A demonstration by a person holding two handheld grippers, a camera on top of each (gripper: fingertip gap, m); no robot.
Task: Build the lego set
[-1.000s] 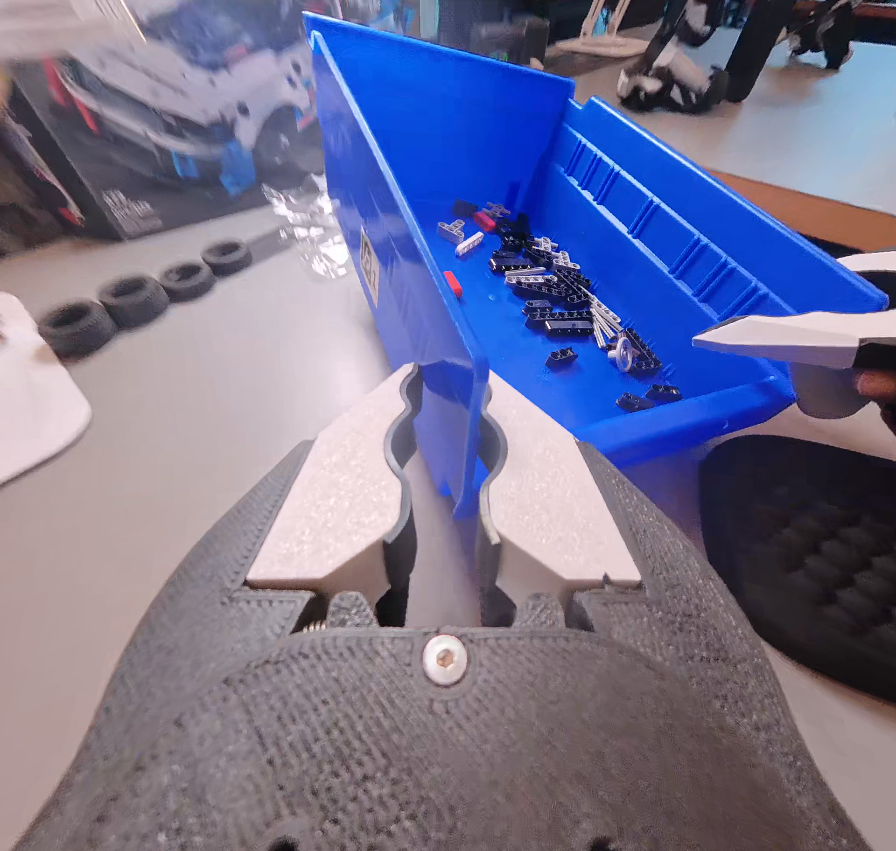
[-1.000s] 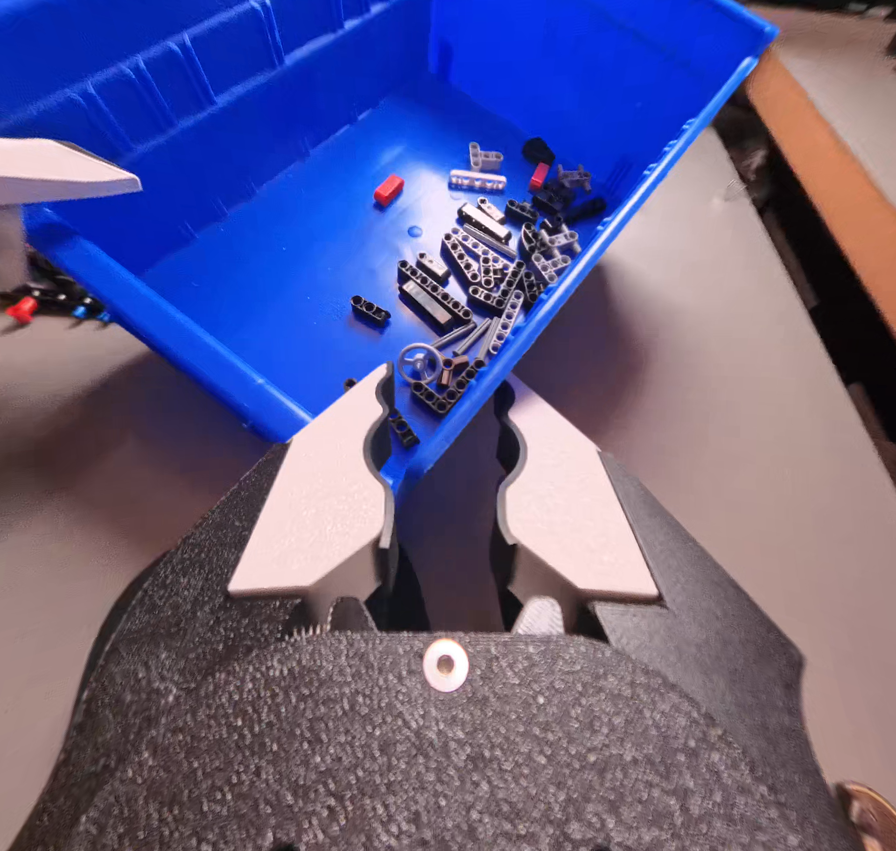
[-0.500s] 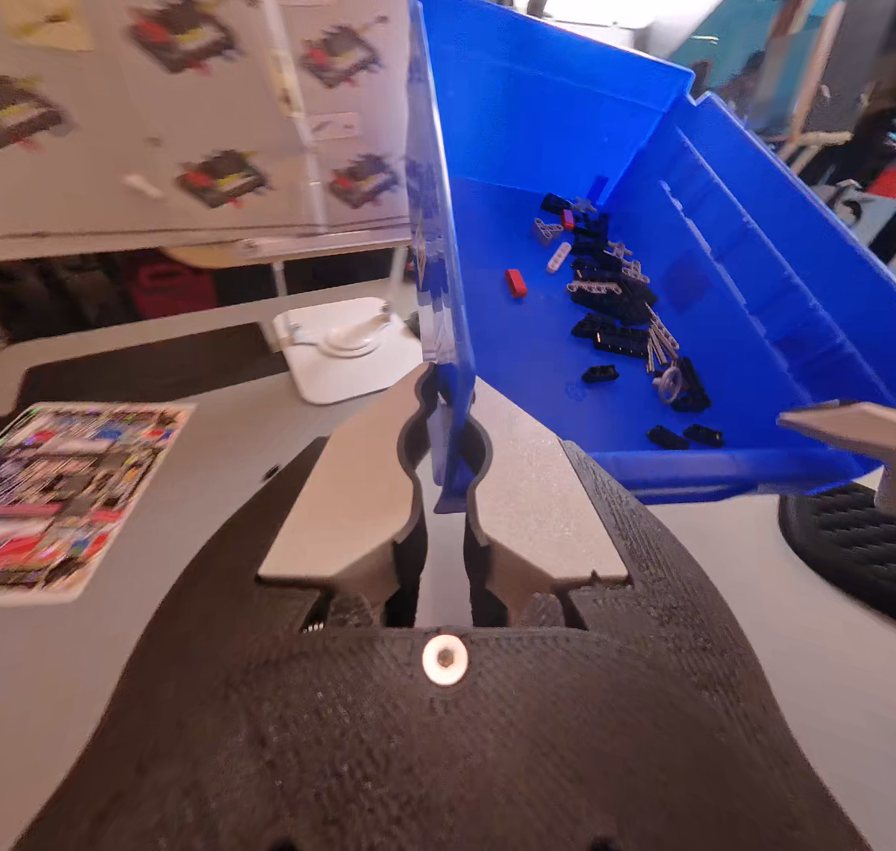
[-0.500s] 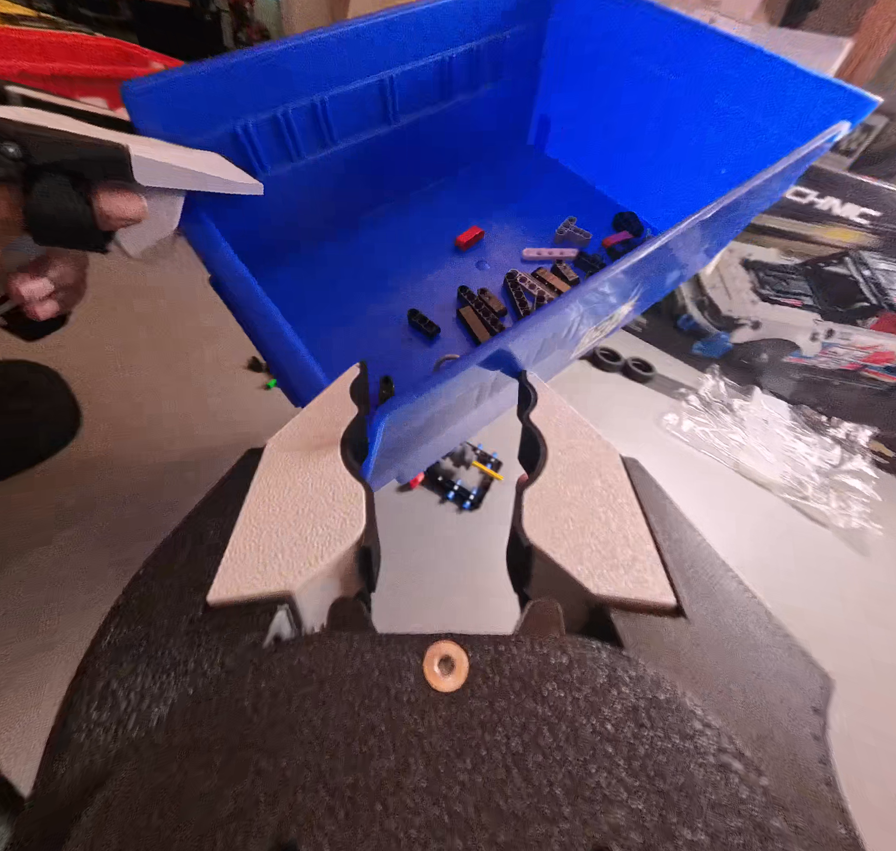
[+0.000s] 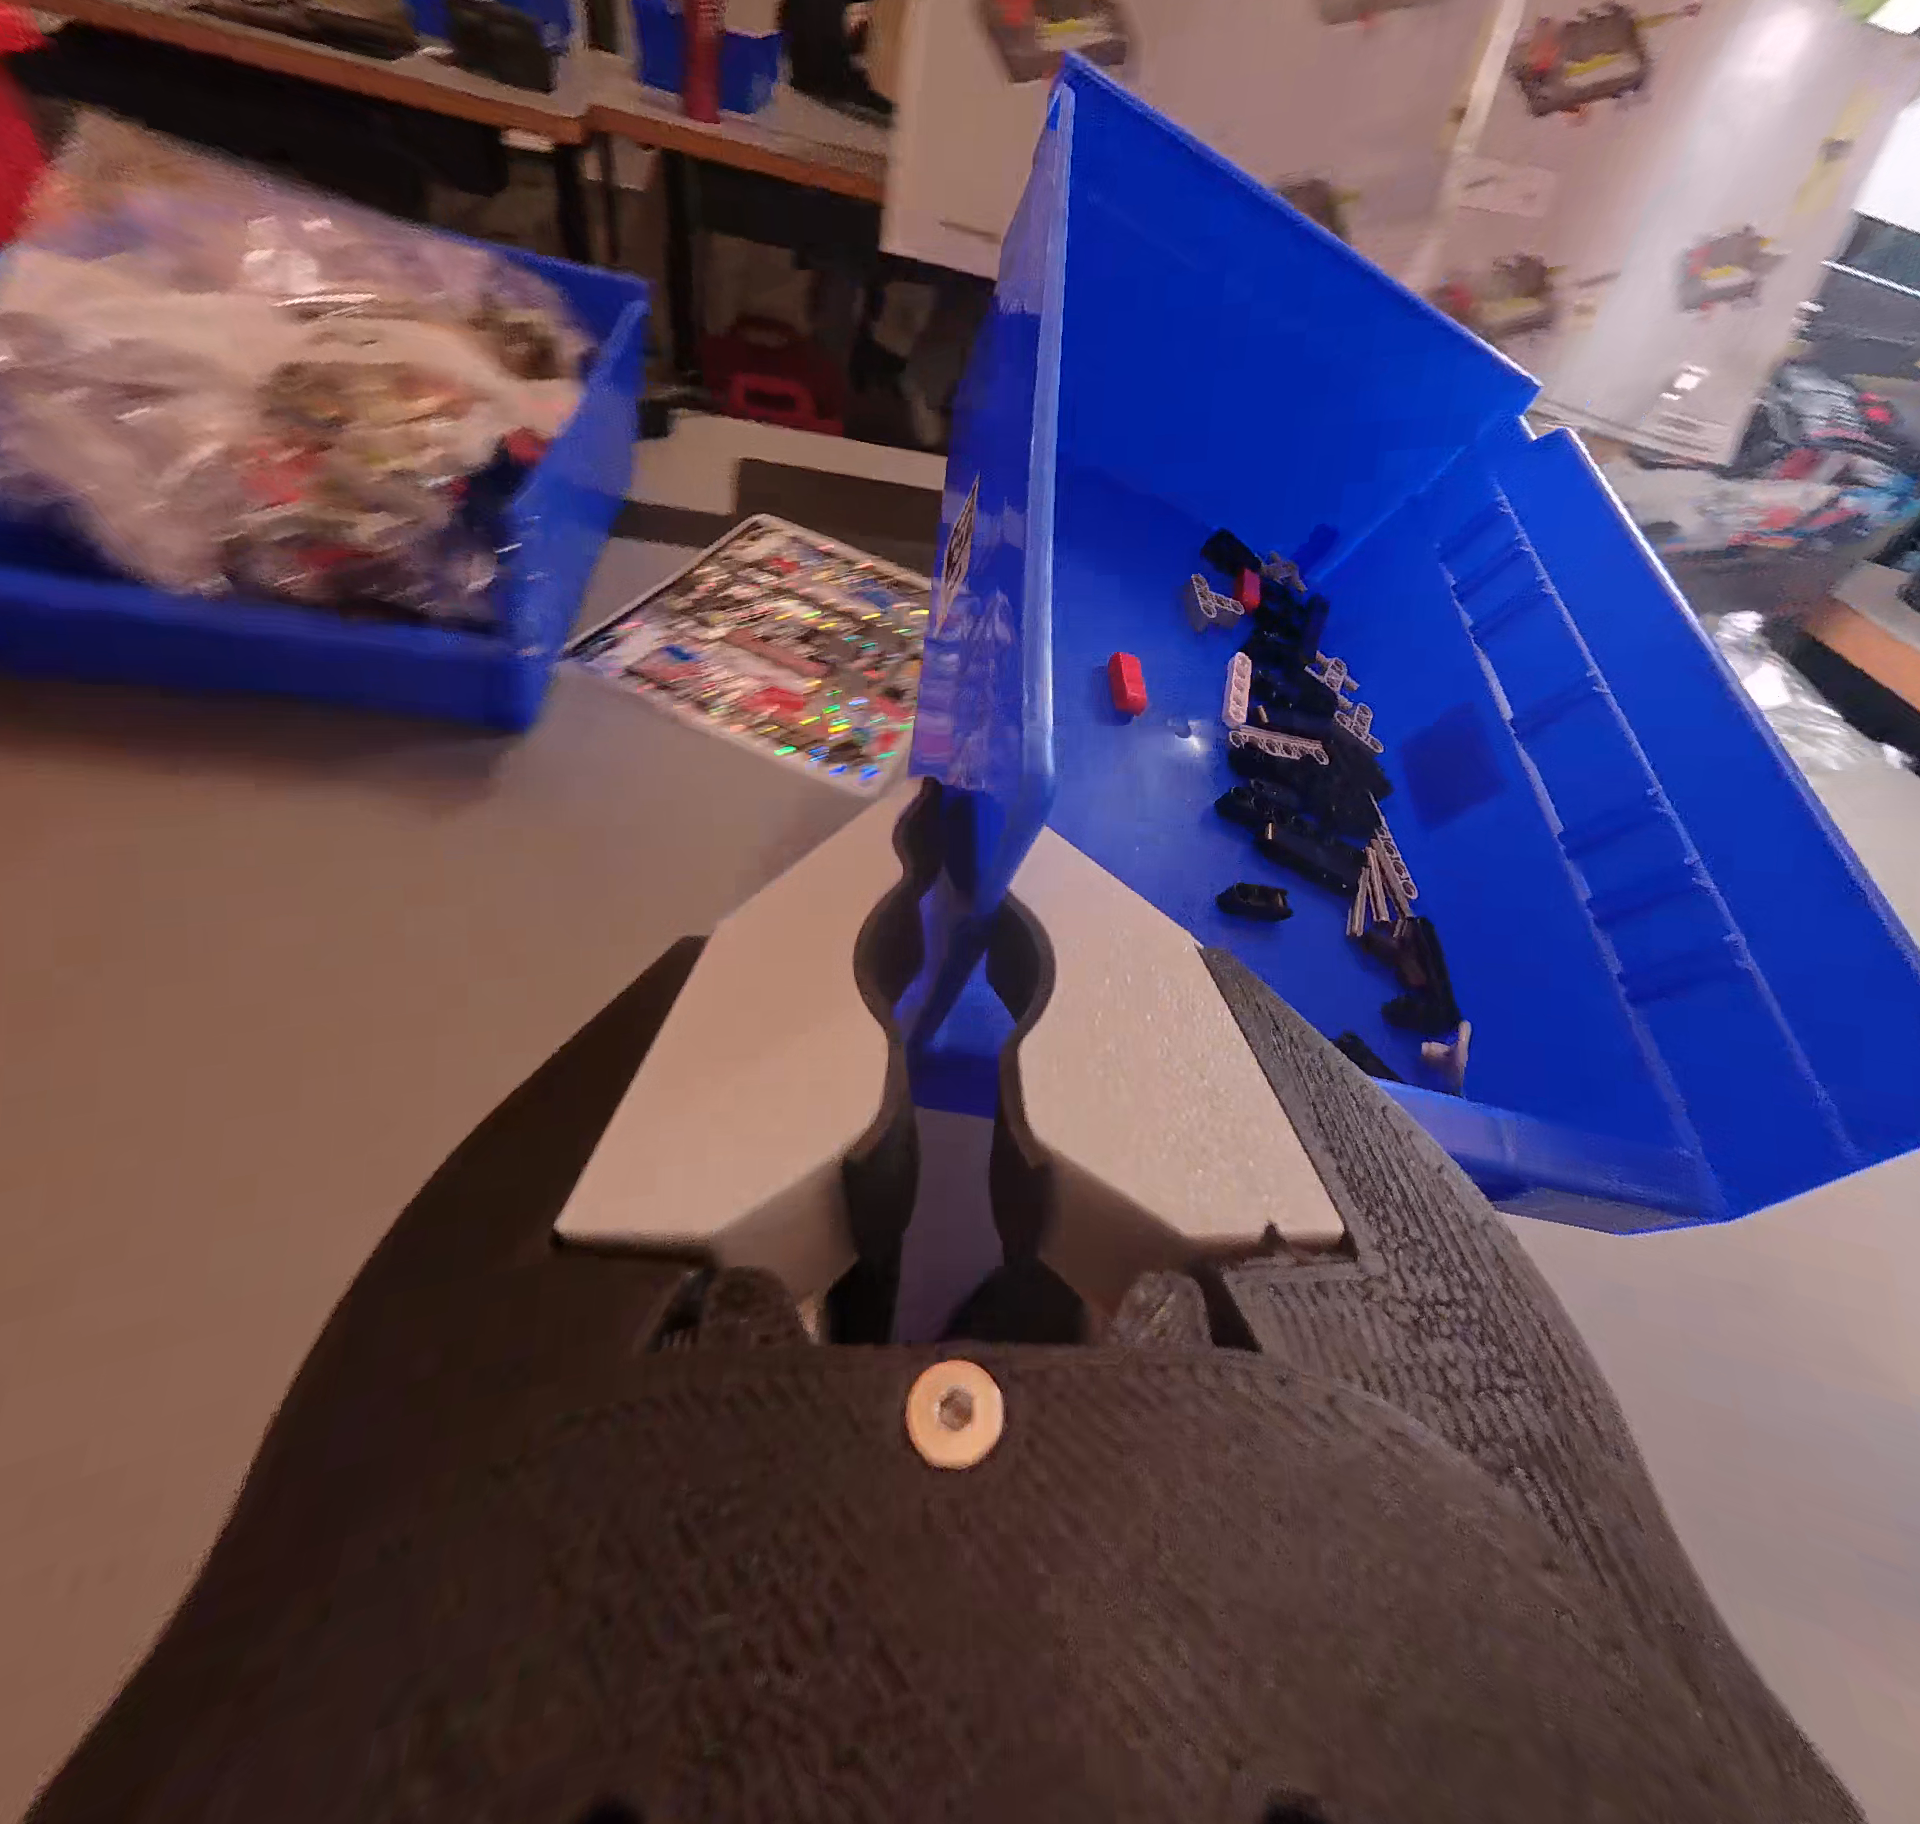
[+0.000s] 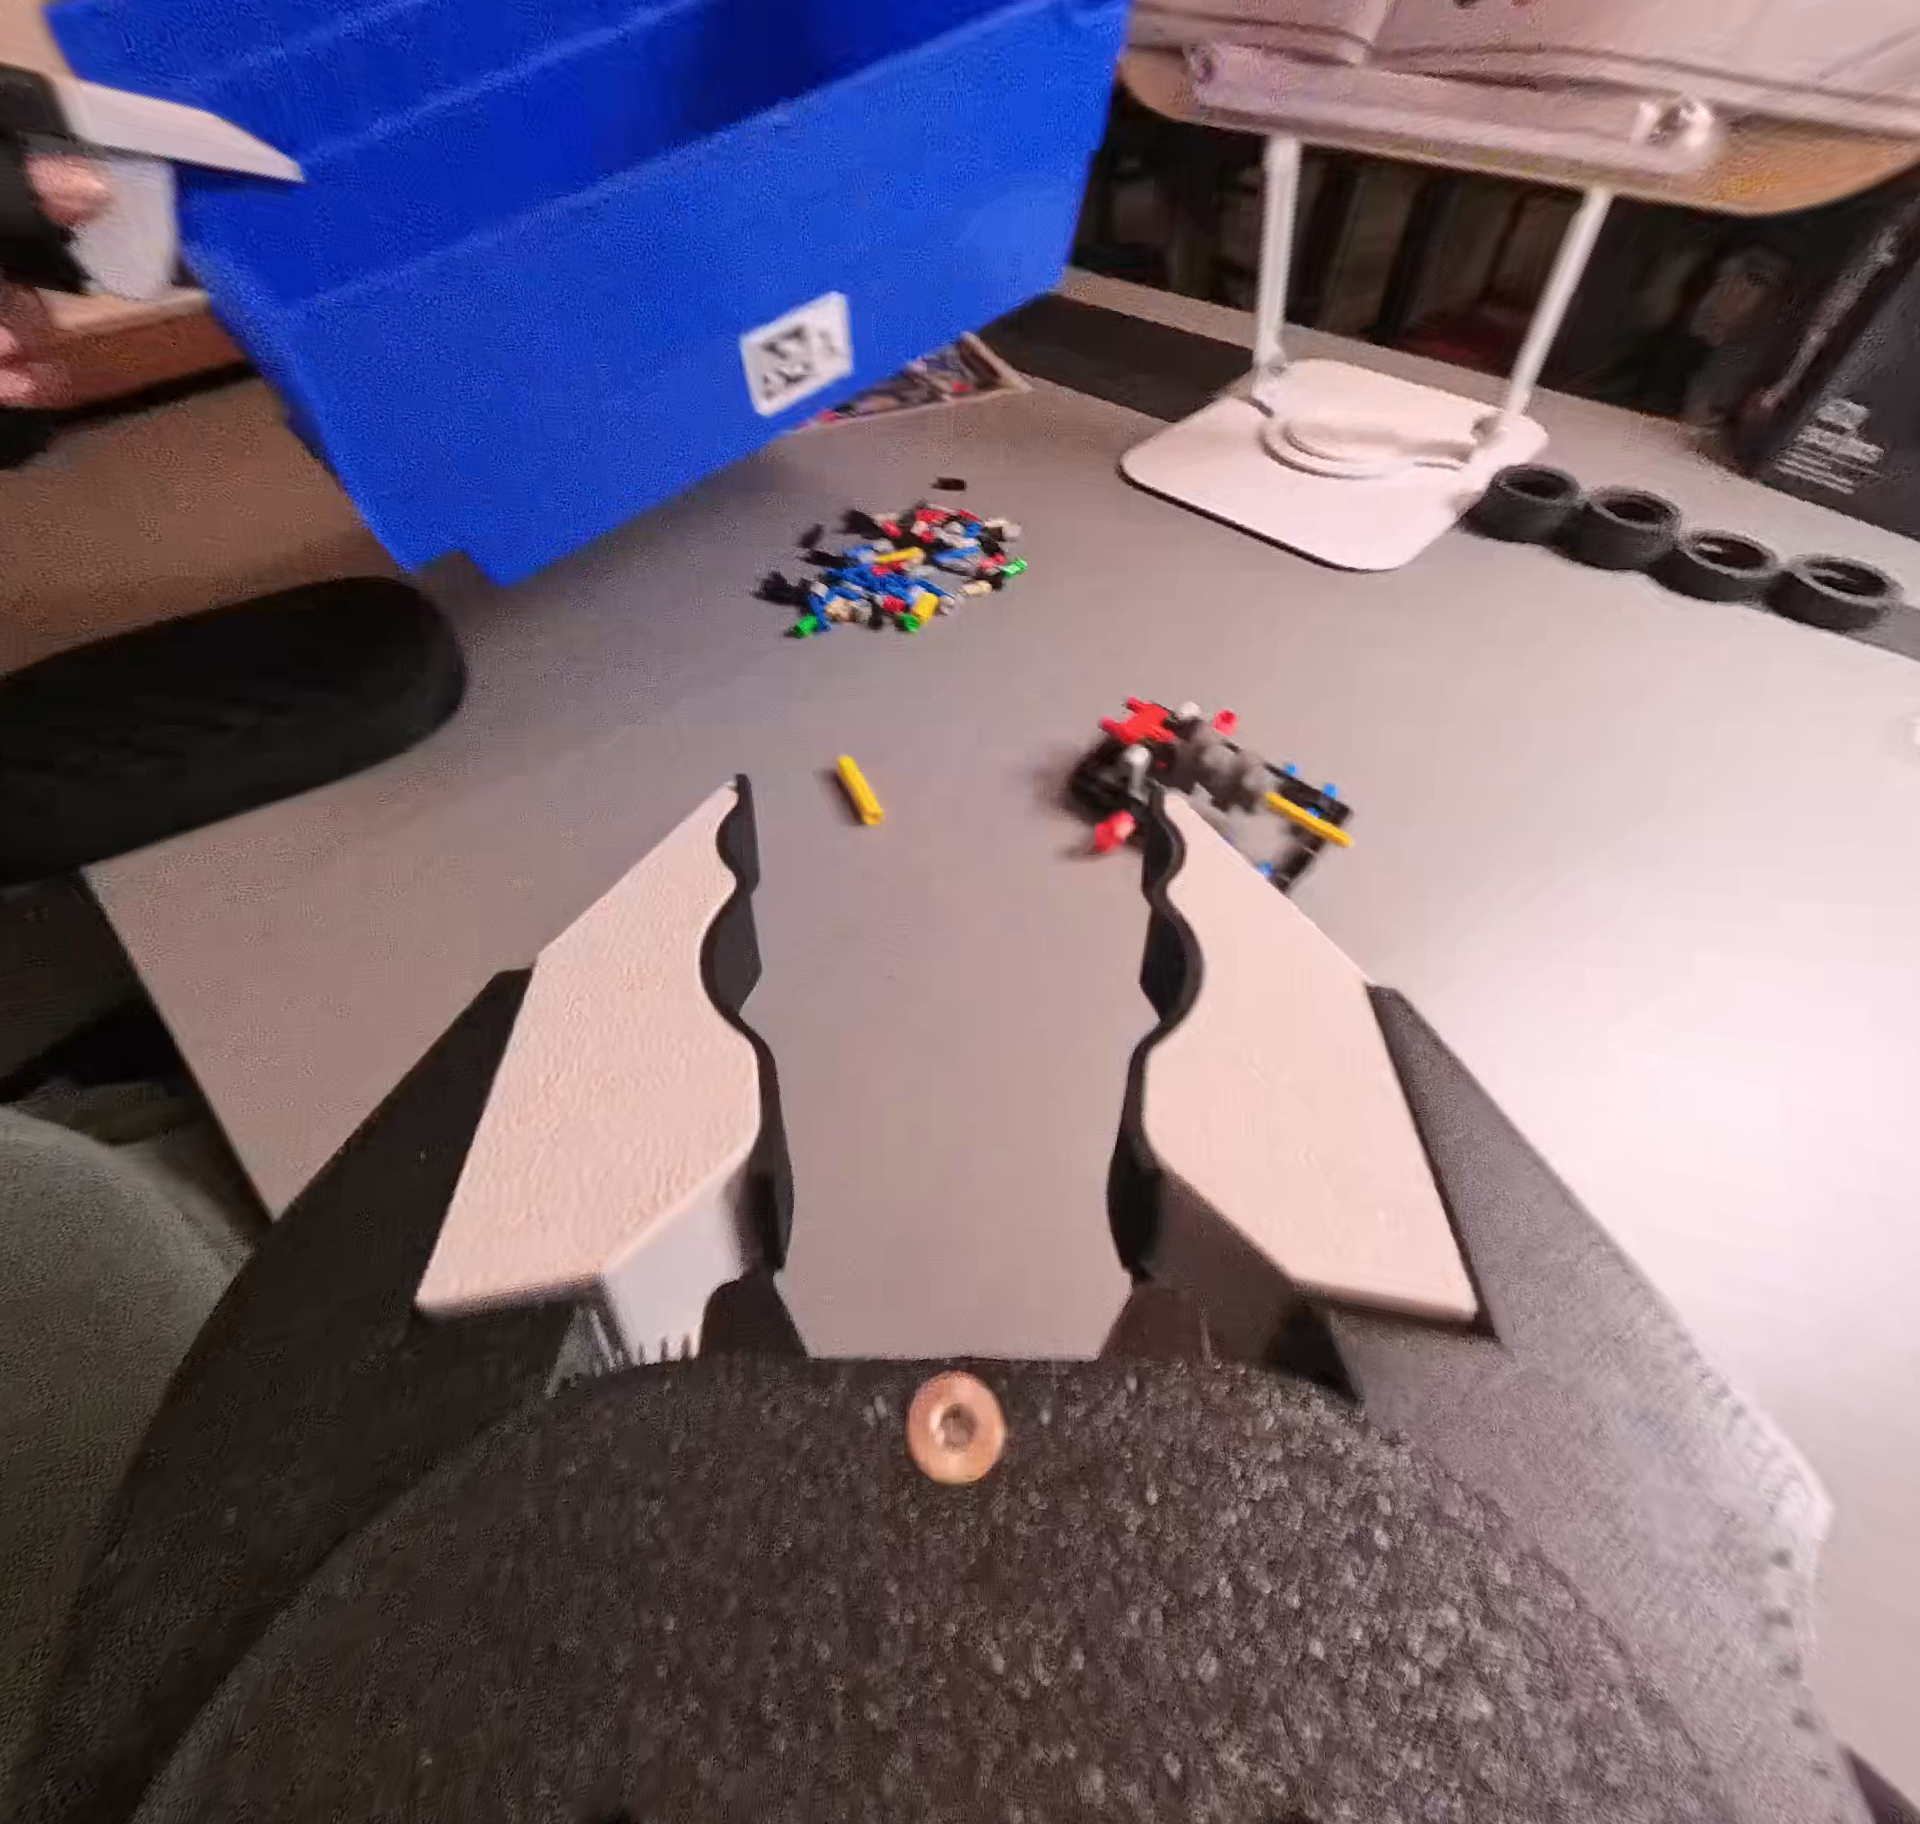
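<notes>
The left hand-held gripper is clamped narrowly on the near corner of a side wall of the blue bin, holding it tilted above the counter. Inside the bin, ahead and to the right of that gripper, a loose cluster of black and grey lego pieces lies along the floor near the far wall, with a single red piece apart from it, closer to the gripped wall. To the left of this gripper, farther off, a second blue tray holds clear bags of parts, and a sticker sheet lies flat on the counter between that tray and the bin.

The right hand-held gripper is wide apart and holds nothing, above bare counter. Just ahead of it lies a yellow pin; touching the view of its right fingertip is a partly built lego assembly in black, red and grey. Farther ahead sits a small heap of mixed coloured pieces, and the bin hangs above and to the left of that heap. A white stand base and a row of four black tyres stand well off to the right.
</notes>
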